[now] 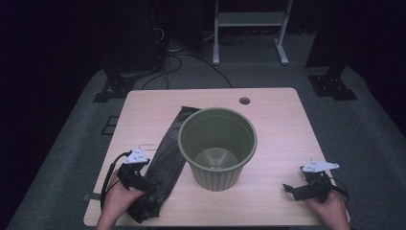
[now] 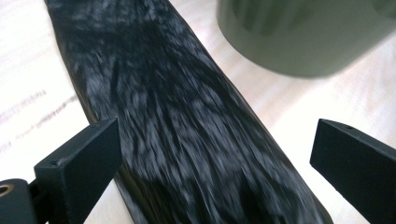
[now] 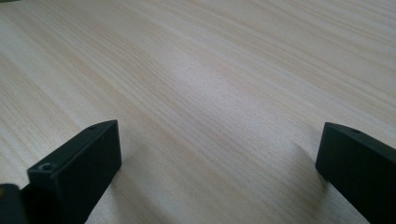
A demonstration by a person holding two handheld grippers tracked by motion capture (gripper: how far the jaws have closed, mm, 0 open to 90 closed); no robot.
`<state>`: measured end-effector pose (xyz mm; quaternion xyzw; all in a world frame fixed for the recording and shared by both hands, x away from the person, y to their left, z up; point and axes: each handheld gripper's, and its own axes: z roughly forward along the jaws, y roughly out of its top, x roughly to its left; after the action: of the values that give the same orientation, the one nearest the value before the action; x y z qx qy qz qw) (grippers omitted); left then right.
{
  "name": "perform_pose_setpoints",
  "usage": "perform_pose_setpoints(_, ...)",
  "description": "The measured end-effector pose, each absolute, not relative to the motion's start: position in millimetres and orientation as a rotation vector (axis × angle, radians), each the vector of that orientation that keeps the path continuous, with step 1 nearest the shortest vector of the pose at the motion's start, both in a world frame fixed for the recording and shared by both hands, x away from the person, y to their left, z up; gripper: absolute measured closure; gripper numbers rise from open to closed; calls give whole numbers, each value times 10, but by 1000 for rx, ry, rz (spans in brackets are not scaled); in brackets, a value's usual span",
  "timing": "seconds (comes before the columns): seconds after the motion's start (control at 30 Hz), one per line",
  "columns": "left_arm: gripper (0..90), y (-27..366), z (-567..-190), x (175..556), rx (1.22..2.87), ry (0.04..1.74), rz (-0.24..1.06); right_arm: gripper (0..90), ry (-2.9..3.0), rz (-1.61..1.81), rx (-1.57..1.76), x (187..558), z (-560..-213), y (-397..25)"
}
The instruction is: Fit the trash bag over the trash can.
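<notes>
Black bag [image 1: 163, 163], folded flat into a long strip, lies on the table [image 1: 282, 124] left of the green bin [image 1: 218, 146]. The strip runs diagonally: far end near the bin's far-left rim, near end close to the table's near edge. Its right side touches or passes just beside the bin base; exact contact cannot be told from the high view.

Left gripper [image 1: 143, 184] sits over the near end of the bag. In the left gripper view its jaws stand wide apart, one on each side of the bag [image 2: 187, 130], nothing pinched. Bin wall [image 2: 303, 37] shows at upper right, blurred.

Right gripper [image 1: 294, 190] is at the near right of the table, well apart from bin and bag. Jaws released, spread over bare wood [image 3: 210, 93], holding nothing.

Bin stands upright and empty, no liner in it.

Judgement: the work looks like lining the bin with the bag, and it is at the very start. Done: left gripper is lined up astride the bag. Left to do: close on the bag, lift it, unfold and open its mouth (probably needs the right gripper too), set it into the bin, turn the edge over the rim.
</notes>
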<state>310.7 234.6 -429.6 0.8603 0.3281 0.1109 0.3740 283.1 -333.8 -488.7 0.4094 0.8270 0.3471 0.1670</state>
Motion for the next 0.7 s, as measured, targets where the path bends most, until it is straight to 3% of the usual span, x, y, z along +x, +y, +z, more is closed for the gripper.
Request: perform_pose_setpoints(0.7, 7, 2115, -4557, 3703, 2232, 886, 324, 0, 2353, 988, 1170, 2837, -4887, -3335)
